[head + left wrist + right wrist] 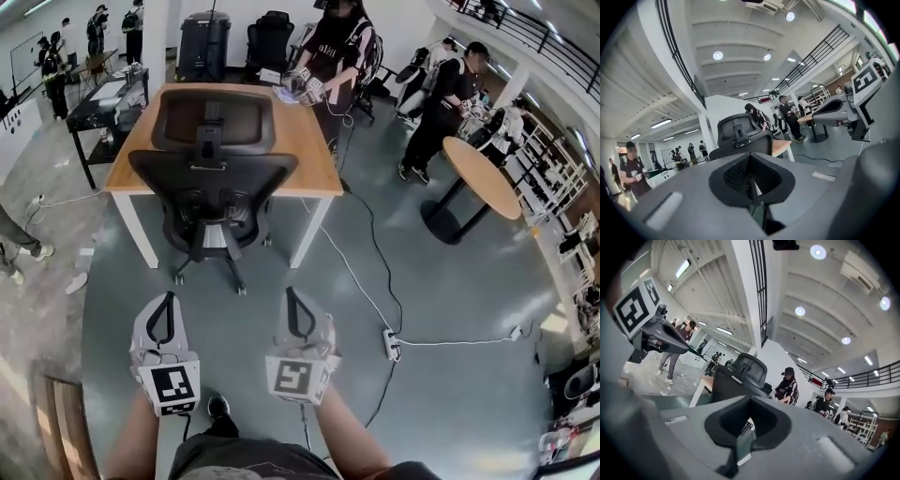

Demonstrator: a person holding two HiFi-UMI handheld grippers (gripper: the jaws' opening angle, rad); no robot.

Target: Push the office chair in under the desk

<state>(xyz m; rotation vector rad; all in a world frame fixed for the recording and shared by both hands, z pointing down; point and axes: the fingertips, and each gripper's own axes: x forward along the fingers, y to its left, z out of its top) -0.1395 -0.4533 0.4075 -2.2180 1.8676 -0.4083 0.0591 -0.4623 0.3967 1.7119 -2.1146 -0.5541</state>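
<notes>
A black mesh office chair (212, 178) stands at the near side of the wooden desk (314, 164), its back toward me and its wheeled base on the grey floor. My left gripper (170, 300) and right gripper (291, 295) hover side by side a short way in front of the chair, apart from it. Both are shut with nothing between the jaws. In the left gripper view the chair (740, 136) shows ahead past the closed left gripper (751, 180). From the right gripper view I see the chair (740, 376) beyond the closed right gripper (749, 420).
A white power strip (391, 344) with cables lies on the floor to the right. A person (337, 56) stands behind the desk. A round wooden table (480, 176) and another person (445, 108) are at the right. A black table (108, 103) is at the left.
</notes>
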